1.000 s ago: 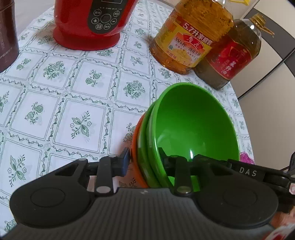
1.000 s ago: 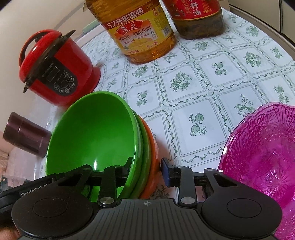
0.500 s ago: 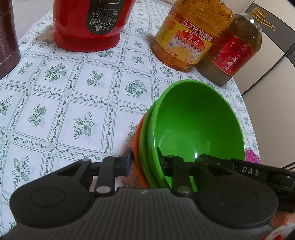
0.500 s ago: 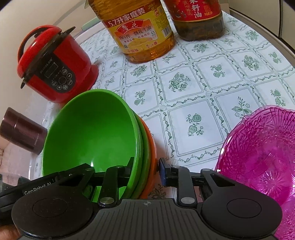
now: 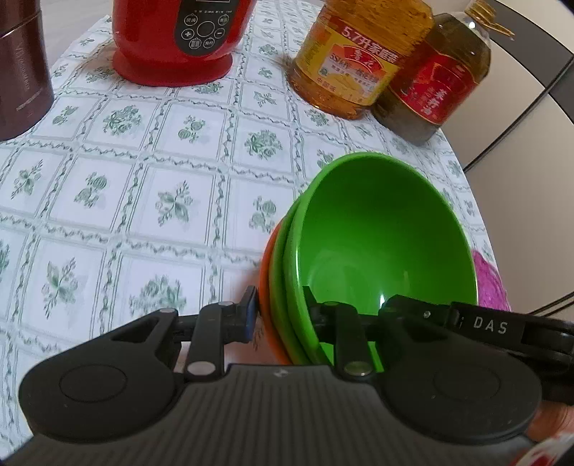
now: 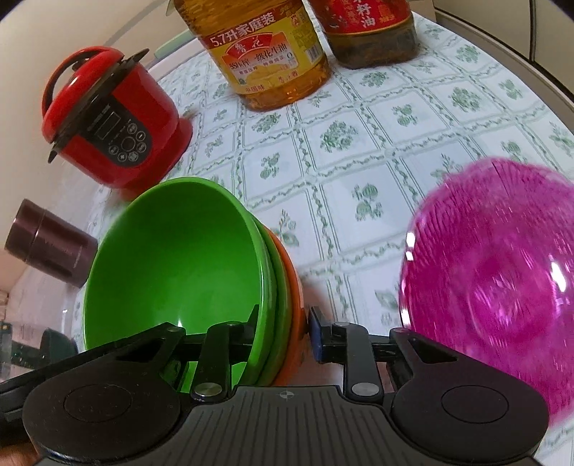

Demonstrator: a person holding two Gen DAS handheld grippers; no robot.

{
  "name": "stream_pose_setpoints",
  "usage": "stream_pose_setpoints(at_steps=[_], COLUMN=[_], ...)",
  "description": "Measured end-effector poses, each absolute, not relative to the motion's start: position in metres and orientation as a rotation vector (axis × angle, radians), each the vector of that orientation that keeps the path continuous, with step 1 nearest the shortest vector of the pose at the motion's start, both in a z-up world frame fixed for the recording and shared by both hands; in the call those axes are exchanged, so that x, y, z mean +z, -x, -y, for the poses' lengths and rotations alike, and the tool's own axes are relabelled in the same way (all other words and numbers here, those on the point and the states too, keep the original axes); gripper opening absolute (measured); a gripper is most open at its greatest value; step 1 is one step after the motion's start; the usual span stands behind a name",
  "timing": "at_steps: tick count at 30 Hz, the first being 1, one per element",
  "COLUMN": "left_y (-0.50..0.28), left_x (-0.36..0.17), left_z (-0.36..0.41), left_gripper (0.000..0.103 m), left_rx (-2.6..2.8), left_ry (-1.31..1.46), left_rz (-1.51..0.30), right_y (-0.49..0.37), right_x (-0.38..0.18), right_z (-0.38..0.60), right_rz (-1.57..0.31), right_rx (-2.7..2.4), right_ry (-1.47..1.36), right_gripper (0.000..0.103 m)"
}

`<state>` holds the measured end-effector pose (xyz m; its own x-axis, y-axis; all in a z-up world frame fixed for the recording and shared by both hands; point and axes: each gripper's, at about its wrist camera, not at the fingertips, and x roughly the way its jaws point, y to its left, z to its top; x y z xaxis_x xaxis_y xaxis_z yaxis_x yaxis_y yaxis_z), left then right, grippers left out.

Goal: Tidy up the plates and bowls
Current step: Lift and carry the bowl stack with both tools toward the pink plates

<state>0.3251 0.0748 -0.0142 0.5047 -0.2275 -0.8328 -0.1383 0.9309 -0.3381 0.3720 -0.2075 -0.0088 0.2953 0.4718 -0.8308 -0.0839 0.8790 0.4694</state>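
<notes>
A nested stack of bowls, two green ones (image 5: 380,247) inside an orange one (image 5: 267,272), is held off the table between both grippers. My left gripper (image 5: 278,304) is shut on the stack's left rim, one finger outside the orange bowl, one inside the green. My right gripper (image 6: 283,315) is shut on the opposite rim of the bowl stack (image 6: 172,258), where the orange bowl (image 6: 296,304) shows too. A pink cut-glass dish (image 6: 495,286) lies on the table at the right, blurred; its edge also shows in the left wrist view (image 5: 488,279).
The round table has a green floral cloth (image 5: 161,172). At the back stand a red rice cooker (image 6: 107,125), a yellow oil jug (image 6: 265,53) and a red-labelled oil bottle (image 6: 369,28). A dark brown canister (image 6: 50,243) stands at the left.
Both grippers have carried the bowl stack back and upward, so the table items look farther off. The pink dish now looks blurred in the right wrist view.
</notes>
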Motion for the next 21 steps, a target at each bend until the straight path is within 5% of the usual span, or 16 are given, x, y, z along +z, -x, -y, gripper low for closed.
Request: stream_pose_setpoints(at_steps=[21], left_y=[-0.207], left_x=[0.008], left_z=[-0.023], left_gripper=[0.021], left_rx=[-0.136], left_ry=[0.343], left_rz=[-1.066], right_y=[-0.246], right_x=[0.023], right_z=[0.279], right_rz=[-1.207], right_rx=[0.310], right_ry=[-0.435], right_gripper=[0.026])
